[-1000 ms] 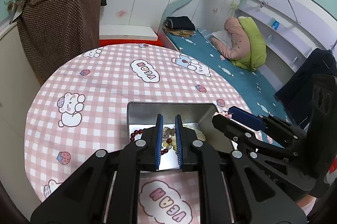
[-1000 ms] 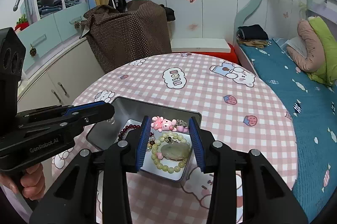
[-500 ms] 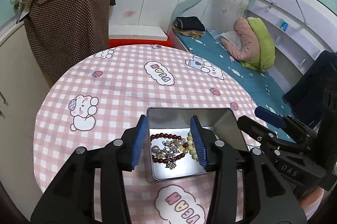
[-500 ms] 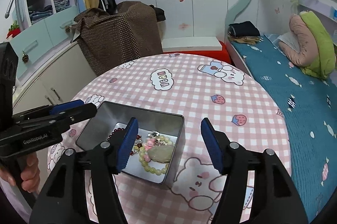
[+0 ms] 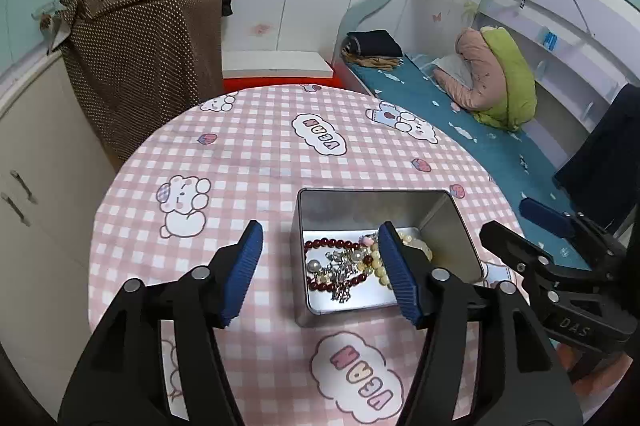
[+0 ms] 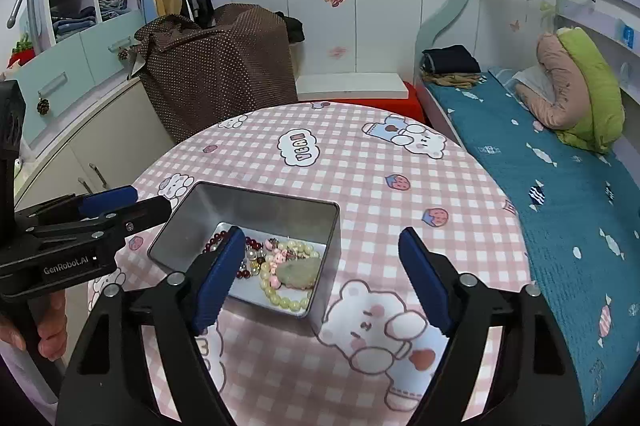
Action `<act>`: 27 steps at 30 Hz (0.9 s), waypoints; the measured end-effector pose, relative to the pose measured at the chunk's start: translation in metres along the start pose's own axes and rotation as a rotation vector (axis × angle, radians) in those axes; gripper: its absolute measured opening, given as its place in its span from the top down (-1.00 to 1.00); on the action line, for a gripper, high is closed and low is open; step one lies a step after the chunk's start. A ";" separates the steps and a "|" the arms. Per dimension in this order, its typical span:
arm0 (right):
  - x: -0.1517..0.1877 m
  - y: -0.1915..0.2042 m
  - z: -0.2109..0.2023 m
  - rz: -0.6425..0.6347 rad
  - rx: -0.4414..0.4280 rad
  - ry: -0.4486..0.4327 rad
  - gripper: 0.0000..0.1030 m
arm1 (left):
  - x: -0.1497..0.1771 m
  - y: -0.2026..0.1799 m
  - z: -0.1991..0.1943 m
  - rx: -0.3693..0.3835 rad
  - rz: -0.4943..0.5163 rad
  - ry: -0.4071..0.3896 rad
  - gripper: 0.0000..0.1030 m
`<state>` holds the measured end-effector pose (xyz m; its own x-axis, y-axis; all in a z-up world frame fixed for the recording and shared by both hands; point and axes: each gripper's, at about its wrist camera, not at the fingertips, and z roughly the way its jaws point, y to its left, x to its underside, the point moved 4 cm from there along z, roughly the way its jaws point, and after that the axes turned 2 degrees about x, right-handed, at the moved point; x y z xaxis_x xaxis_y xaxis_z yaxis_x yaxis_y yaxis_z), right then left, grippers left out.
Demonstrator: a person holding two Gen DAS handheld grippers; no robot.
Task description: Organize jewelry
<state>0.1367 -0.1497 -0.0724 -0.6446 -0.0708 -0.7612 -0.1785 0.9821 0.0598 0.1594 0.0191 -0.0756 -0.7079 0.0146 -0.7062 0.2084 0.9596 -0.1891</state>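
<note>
The tin (image 5: 384,258) stood on the worktop (image 5: 256,161) in the lower centre of both views, holding the jewelry (image 5: 352,266): a red bead string, a pale bead bracelet (image 6: 286,290), a green stone and small metal pieces, all tangled. The left tongs (image 5: 320,266) and right tongs (image 6: 320,274) had just been opening; both stood spread and empty above the tin. Risks: a grab into the tangle would probably lift several pieces together; a pad striking the tin's wall could shove or tip it; the nearby tongs could collide over the opening.
</note>
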 end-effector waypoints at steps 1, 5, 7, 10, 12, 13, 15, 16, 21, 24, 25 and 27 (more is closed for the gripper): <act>0.001 0.000 -0.002 0.000 0.005 -0.001 -0.56 | 0.001 -0.001 -0.003 -0.008 0.004 0.000 -0.30; 0.005 0.000 -0.016 0.000 0.029 -0.018 -0.74 | 0.007 -0.009 -0.014 -0.038 0.030 -0.011 -0.42; 0.006 -0.002 -0.024 0.011 0.038 -0.026 -0.79 | 0.010 -0.014 -0.022 -0.054 0.045 -0.023 -0.46; 0.007 -0.004 -0.036 0.021 0.066 -0.038 -0.85 | 0.012 -0.020 -0.032 -0.065 0.058 -0.033 -0.55; 0.008 -0.005 -0.044 0.019 0.074 -0.048 -0.86 | 0.012 -0.023 -0.039 -0.078 0.065 -0.047 -0.60; 0.008 -0.004 -0.048 0.016 0.078 -0.054 -0.86 | 0.013 -0.024 -0.042 -0.088 0.068 -0.050 -0.64; 0.010 -0.004 -0.054 0.012 0.096 -0.058 -0.86 | 0.014 -0.027 -0.049 -0.105 0.075 -0.056 -0.68; 0.010 -0.004 -0.056 0.011 0.103 -0.061 -0.86 | 0.015 -0.029 -0.052 -0.113 0.078 -0.057 -0.72; 0.012 -0.004 -0.068 0.012 0.116 -0.076 -0.86 | 0.018 -0.034 -0.062 -0.147 0.081 -0.063 -0.74; 0.013 -0.003 -0.073 0.012 0.126 -0.083 -0.86 | 0.019 -0.035 -0.065 -0.167 0.080 -0.065 -0.74; 0.013 -0.004 -0.074 0.013 0.131 -0.084 -0.86 | 0.020 -0.035 -0.066 -0.175 0.081 -0.066 -0.76; 0.013 -0.004 -0.076 0.016 0.136 -0.087 -0.86 | 0.021 -0.037 -0.069 -0.173 0.080 -0.062 -0.76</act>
<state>0.0723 -0.1684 -0.0332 -0.5788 -0.0453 -0.8142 -0.0625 0.9980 -0.0111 0.0905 0.0030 -0.0363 -0.6494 0.0800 -0.7562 0.1394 0.9901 -0.0149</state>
